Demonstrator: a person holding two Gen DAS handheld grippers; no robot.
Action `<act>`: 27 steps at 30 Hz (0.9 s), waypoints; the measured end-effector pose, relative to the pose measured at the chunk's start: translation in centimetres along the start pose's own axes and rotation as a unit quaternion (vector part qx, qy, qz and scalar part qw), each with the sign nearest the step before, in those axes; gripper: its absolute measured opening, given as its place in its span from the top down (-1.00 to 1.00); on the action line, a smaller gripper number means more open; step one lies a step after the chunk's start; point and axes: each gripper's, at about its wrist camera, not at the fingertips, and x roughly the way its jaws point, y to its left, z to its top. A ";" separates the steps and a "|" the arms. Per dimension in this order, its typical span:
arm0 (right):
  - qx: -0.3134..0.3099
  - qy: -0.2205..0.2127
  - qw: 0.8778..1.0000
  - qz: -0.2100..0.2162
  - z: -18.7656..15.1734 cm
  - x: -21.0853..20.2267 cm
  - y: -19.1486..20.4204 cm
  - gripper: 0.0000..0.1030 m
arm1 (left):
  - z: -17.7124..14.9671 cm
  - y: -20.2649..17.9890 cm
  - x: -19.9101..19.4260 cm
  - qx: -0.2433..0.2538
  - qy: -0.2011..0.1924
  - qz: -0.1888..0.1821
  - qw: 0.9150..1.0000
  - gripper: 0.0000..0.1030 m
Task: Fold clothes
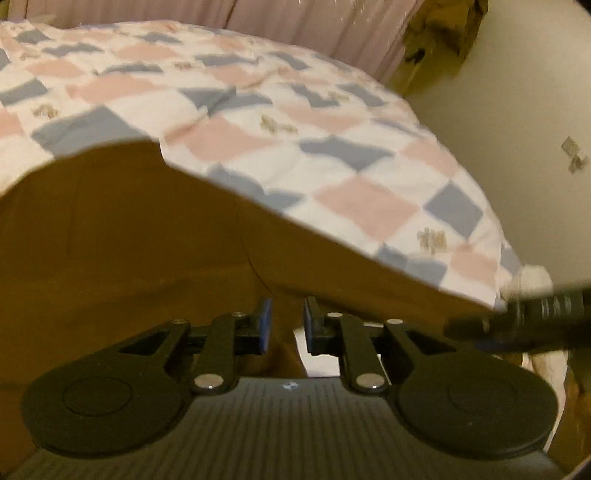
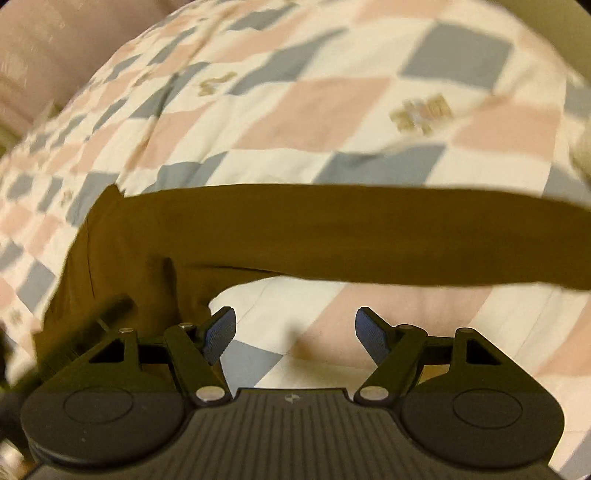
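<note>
A brown garment (image 1: 147, 240) lies on the checked quilt, filling the lower left of the left wrist view. My left gripper (image 1: 287, 321) is shut on a fold of it, with brown cloth showing between the blue pads (image 1: 265, 321). In the right wrist view the same brown garment (image 2: 332, 236) stretches as a long band across the bed, its edge raised. My right gripper (image 2: 295, 332) hovers open just in front of that band, over bare quilt, with nothing between its fingers. The picture is motion-blurred.
A quilt (image 1: 295, 110) with pink, blue and white checks covers the bed. A pink curtain (image 1: 314, 22) hangs behind it and a pale wall (image 1: 517, 92) stands to the right. The other gripper's black body (image 1: 524, 321) intrudes at the right edge.
</note>
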 end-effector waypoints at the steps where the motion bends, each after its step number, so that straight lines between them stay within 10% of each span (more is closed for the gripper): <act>1: 0.008 0.005 1.000 0.023 0.1 0.6 -0.4 -0.45 | -0.6 0.4 -0.9 -0.014 -0.005 0.003 1.000 0.55; 6: -0.018 0.030 0.989 0.145 0.6 4.8 1.4 -0.32 | -2.3 5.1 -5.2 -0.061 0.000 0.081 0.995 0.27; 13: -0.130 0.039 0.974 0.180 -0.3 9.7 7.3 -0.18 | -5.3 11.0 -10.2 -0.108 0.028 0.175 0.978 0.27; 22: -0.151 0.020 0.974 0.165 1.8 14.9 9.6 -0.14 | -6.3 16.6 -11.8 -0.151 0.042 0.180 0.971 0.27; 23: -0.155 0.027 0.973 0.171 1.7 15.2 9.9 0.08 | -6.1 17.2 -11.6 -0.149 0.043 0.180 0.971 0.27; 24: -0.164 0.036 0.972 0.166 1.7 15.2 10.4 0.88 | -5.9 17.8 -11.6 -0.146 0.043 0.184 0.971 0.27; 27: -0.183 0.027 0.970 0.160 1.8 13.5 11.6 0.90 | -5.3 19.3 -12.4 -0.143 0.036 0.192 0.970 0.27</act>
